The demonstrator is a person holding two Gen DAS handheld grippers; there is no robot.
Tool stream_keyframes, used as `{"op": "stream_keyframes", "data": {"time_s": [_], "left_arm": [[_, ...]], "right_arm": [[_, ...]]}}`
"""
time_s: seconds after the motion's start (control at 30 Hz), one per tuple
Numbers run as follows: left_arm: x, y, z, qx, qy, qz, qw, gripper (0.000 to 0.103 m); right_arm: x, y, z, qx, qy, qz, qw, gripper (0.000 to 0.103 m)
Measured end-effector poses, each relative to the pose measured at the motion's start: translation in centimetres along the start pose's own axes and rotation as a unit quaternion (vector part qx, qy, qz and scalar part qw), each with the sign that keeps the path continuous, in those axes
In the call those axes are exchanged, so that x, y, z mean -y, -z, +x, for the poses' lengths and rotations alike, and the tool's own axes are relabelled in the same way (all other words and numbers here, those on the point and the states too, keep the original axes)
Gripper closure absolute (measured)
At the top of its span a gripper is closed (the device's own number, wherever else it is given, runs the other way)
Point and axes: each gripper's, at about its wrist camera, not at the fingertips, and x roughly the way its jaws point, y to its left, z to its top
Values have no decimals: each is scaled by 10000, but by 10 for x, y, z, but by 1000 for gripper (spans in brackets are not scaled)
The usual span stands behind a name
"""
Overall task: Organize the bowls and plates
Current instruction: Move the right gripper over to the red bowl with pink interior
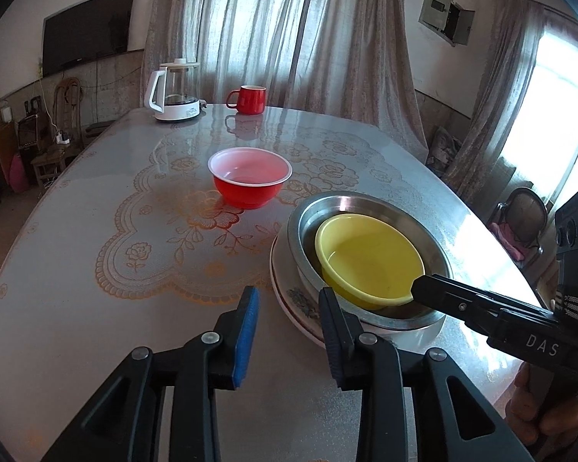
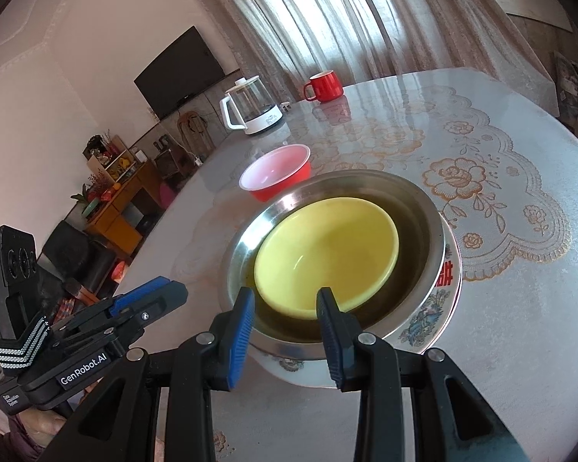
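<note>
Right gripper [image 2: 285, 304] fingers gaping around yellow bowl [image 2: 327, 254] near rim; left gripper [image 1: 289, 308] gaping, holding nothing; bowl sitting tilted in metal dish [image 2: 416, 200], risking sliding off-centre; red bowl [image 1: 249, 177] waiting far left.

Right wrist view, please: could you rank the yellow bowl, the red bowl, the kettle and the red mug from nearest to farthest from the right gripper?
1. Yellow bowl, straight ahead of the right gripper.
2. Red bowl, beyond, slightly left.
3. Kettle, far left.
4. Red mug, far edge, about level with the kettle; too close to call.

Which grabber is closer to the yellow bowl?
Right. The right gripper sits open at the yellow bowl rim, one finger over it. The left gripper waits beside the stack, open and empty.
</note>
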Motion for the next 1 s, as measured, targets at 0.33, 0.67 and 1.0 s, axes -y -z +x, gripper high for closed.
{"op": "stream_keyframes", "data": {"time_s": [0.33, 0.67, 1.0], "left_arm": [[4, 2, 4, -69, -2, 80, 9999, 67], [-12, 2, 22, -229, -50, -55, 9997, 60], [-43, -7, 38, -388, -62, -342, 9986, 46]], "right_arm": [[-1, -5, -5, 61, -32, -6, 10000, 69], [6, -16, 10, -157, -186, 330, 9992, 69], [8, -46, 34, -400, -647, 705, 9946, 74]]}}
